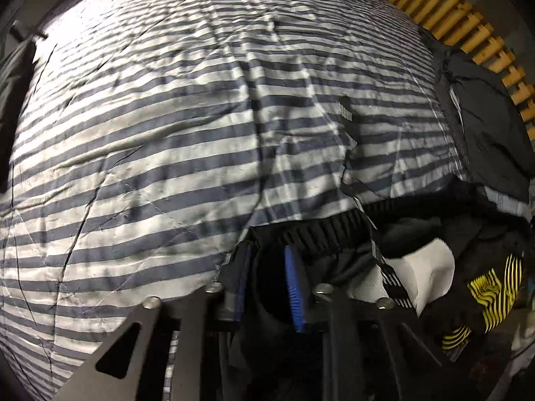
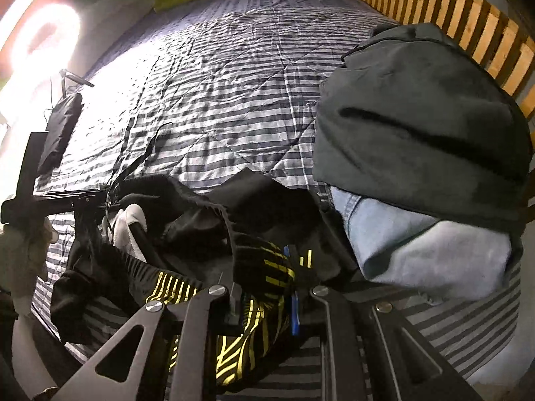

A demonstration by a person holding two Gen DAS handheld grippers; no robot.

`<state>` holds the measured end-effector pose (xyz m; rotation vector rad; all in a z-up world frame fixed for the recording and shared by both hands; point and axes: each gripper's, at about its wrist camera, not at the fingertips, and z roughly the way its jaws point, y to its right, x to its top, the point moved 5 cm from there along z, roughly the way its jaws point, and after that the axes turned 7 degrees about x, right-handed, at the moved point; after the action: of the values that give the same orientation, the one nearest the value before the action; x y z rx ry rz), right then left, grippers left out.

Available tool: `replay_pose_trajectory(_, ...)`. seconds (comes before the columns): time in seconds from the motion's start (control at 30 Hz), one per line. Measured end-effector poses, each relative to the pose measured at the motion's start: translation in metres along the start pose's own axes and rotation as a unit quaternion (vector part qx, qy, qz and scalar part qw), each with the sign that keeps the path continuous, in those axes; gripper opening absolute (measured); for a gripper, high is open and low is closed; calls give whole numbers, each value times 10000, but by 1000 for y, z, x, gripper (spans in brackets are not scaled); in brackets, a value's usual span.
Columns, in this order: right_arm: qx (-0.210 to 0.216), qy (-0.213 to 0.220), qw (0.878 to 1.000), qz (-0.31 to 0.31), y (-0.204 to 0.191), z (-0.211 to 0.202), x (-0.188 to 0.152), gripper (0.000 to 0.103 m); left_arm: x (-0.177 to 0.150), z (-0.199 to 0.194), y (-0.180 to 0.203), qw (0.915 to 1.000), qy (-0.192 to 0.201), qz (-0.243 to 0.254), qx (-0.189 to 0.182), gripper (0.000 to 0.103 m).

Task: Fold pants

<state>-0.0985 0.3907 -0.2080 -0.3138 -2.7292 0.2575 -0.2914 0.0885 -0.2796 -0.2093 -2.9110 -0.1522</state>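
Striped quilt (image 1: pixel 167 150) on bed; left gripper (image 1: pixel 267 284) and right gripper (image 2: pixel 264 287) each clenched on black pants (image 2: pixel 187 214); folded pile (image 2: pixel 418 133) beside.

dim room, ring light (image 2: pixel 43 43) glare blown out at left, dark blurry fisheye edges.

A bed under a blue-and-white striped quilt (image 2: pixel 234 77) fills the room, a wooden slatted rail (image 2: pixel 444 10) along its right edge, bright glare (image 2: pixel 43 40) at its far left corner.

Both wrist views, close, perhaps low, share the striped bedspread (image 1: pixel 167 133).
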Motion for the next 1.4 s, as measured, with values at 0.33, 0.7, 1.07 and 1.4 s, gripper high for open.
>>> replay_pose_trajectory(0.33,43,342,9994,92,1,-30,19,16,-10,-105,-8,9925,969,-495,-565,7)
replay_pose_trajectory(0.7,652,1908,9748,-956,-110,-217,50,15,-49,-350,-69,9453,2996,-997,-822,4)
replay_pose_trajectory(1.07,1727,2156,9534,-1216,-180,-291,31,15,-101,-416,-99,9388,3273,-996,-408,4)
replay_pose_trajectory(1.4,1418,387,9891,-62,-102,-49,104,15,-11,-174,-116,9822,1331,-1324,35,4)
